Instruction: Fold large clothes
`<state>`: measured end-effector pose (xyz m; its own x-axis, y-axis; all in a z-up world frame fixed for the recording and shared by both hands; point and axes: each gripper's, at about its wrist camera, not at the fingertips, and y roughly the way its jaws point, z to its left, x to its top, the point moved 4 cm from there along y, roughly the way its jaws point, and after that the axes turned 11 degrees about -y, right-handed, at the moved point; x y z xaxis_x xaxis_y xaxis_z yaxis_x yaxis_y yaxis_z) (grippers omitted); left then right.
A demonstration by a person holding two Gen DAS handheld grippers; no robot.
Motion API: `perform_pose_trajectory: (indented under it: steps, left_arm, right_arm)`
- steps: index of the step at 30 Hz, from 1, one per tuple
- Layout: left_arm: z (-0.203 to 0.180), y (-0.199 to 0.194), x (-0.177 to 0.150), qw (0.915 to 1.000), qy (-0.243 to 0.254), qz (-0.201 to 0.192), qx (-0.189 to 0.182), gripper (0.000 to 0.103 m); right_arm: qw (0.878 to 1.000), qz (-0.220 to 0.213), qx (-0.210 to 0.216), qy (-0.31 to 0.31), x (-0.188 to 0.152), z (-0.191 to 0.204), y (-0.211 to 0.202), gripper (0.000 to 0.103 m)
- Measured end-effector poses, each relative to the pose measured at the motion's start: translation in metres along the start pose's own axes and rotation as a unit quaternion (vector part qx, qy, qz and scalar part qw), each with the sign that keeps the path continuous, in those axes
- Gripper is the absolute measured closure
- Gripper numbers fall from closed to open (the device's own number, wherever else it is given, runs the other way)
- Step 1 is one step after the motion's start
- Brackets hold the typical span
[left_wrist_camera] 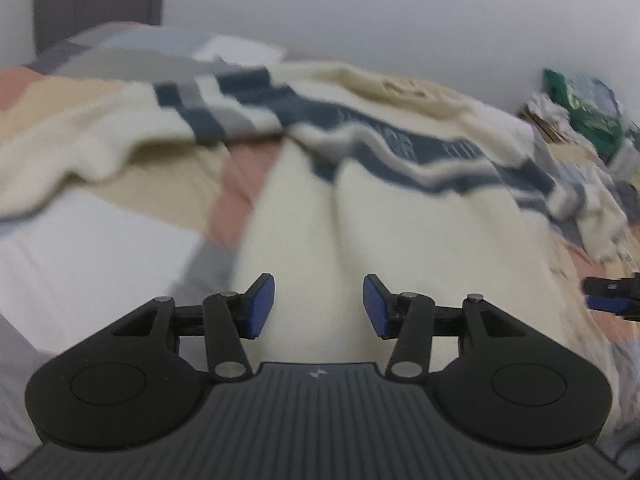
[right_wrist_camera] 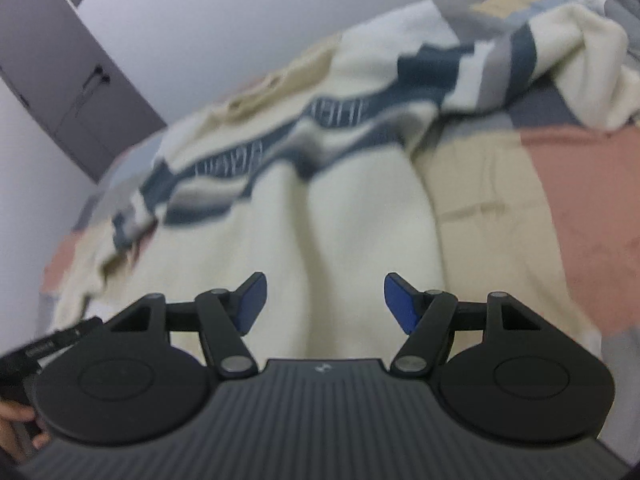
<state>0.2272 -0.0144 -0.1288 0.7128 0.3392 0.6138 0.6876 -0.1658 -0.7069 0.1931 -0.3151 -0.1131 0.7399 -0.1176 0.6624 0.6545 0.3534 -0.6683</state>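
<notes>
1. My left tongs (left_wrist_camera: 319,306) stood spread, blue pads (left_wrist_camera: 262,306) apart with nothing between them and only cloth beyond the gap.
2. My right tongs (right_wrist_camera: 325,304) were spread wider, their blue pads (right_wrist_camera: 252,304) also empty.
3. The sweater (left_wrist_camera: 400,216) lay straight ahead of both tongs, spread over the bed; its cream body ran from just under my fingertips away toward the wall.
4. It looked soft and fleecy, with a dark blue and grey band (left_wrist_camera: 400,148) across the chest, pale lettering on it too blurred to read, and two long lengthwise folds in the lower part.
5. Ahead and left of my left tongs one sleeve (left_wrist_camera: 120,136) stretched out sideways, cream with the same stripes.
6. Ahead and right of my right tongs the other sleeve (right_wrist_camera: 560,64) lay bunched up.
7. Under the sweater was a bedcover (right_wrist_camera: 560,200) of flat blocks in pink, beige, grey and white, smooth and thin.
8. Far right of my left tongs sat a heap of clutter (left_wrist_camera: 580,120), some of it green, against the wall (left_wrist_camera: 400,8); nothing lay between my tongs and the garment.
9. Far left of my right tongs stood a grey door (right_wrist_camera: 60,60) with a handle.
10. At the right edge of the left view the other tool's tip showed; at the lower left of the right view, part of my hand (right_wrist_camera: 16,432) did.
</notes>
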Motion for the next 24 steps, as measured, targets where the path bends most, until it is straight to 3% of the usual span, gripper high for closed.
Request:
perform_pose_trajectory:
  steps: [2,4,5,11,15,18,22,24]
  left_arm:
    - [-0.006,0.0,-0.01,0.9999,0.009,0.009,0.003,0.048]
    - [-0.009,0.004,-0.011,0.9998,0.011,0.019,0.004,0.048]
    - [-0.01,0.006,-0.011,0.9997,0.014,0.021,0.005,0.048]
    - [-0.003,0.012,-0.008,0.9995,-0.005,0.031,0.006,0.048]
    - [-0.001,0.014,-0.005,0.9994,-0.014,0.031,0.011,0.048]
    - [0.0,0.016,-0.005,0.9993,-0.016,0.032,0.013,0.048]
    - [0.002,0.015,-0.004,0.9992,-0.025,0.03,0.01,0.048]
    - [0.003,0.014,-0.003,0.9991,-0.029,0.03,0.008,0.048]
  right_arm:
    - [1.0,0.022,-0.01,0.007,-0.014,-0.004,0.005,0.037]
    - [0.999,0.04,-0.007,0.019,-0.026,-0.009,0.009,0.06]
    - [0.998,0.055,-0.008,0.02,-0.032,-0.008,0.012,0.062]
    - [0.996,0.073,-0.04,-0.034,-0.041,0.003,0.026,0.061]
    - [0.987,0.105,-0.067,-0.104,-0.052,0.019,0.043,0.054]
    - [0.979,0.117,-0.076,-0.151,-0.055,0.028,0.05,0.056]
    - [0.972,0.123,-0.073,-0.184,-0.058,0.033,0.049,0.087]
    - [0.97,0.12,-0.07,-0.2,-0.058,0.038,0.048,0.095]
